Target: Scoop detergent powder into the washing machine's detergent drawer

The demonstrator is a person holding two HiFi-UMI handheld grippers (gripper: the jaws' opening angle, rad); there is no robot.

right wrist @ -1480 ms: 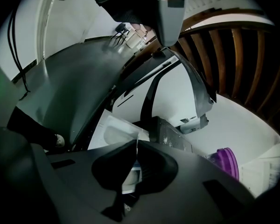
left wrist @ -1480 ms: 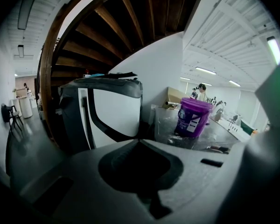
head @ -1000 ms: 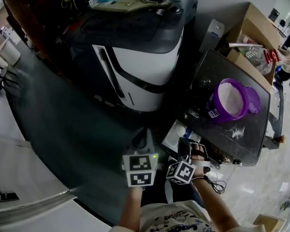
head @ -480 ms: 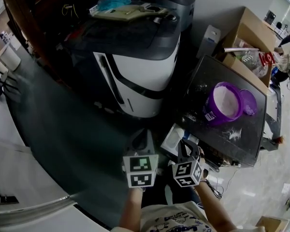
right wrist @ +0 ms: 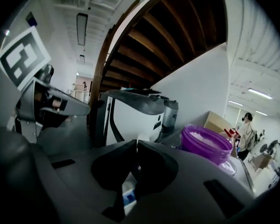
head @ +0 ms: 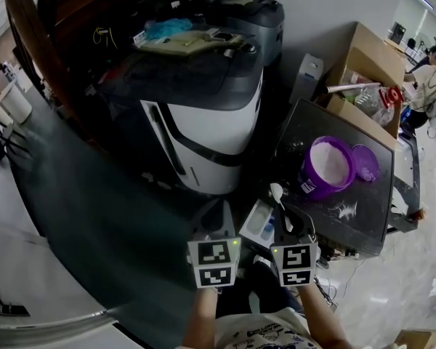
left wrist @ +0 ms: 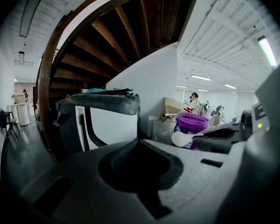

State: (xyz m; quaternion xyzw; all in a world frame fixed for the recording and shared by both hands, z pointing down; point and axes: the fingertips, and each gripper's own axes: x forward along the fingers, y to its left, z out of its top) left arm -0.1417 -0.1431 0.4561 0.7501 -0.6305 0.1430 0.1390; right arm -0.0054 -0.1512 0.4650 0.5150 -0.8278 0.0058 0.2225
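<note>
2 findings: left hand-held gripper (left wrist: pixel 139 143) closed on nothing; right hand-held gripper (right wrist: pixel 136 143) clamped on spoon (head: pixel 276 192). We advise dipping it level into the tub (head: pixel 324 167), avoiding spills.

Overall: dim head view — the washing machine (head: pixel 203 122) top and its surroundings sink to near-black.
Source: a ceiling strip light (left wrist: pixel 267 50) overhead; the pale floor (head: pixel 392 297) at right shines brightest.
Highlights: the white scoop (left wrist: pixel 181 139) and powder (head: pixel 328 162) in the purple tub (head: pixel 309 184) stand out.
Focus: the left gripper (left wrist: pixel 140 143) and right gripper (right wrist: pixel 136 143) are soft and blurred near the lens — the room behind is sharper.
Distortion: fisheye bending, black vignette at the gripper views' corners.
</note>
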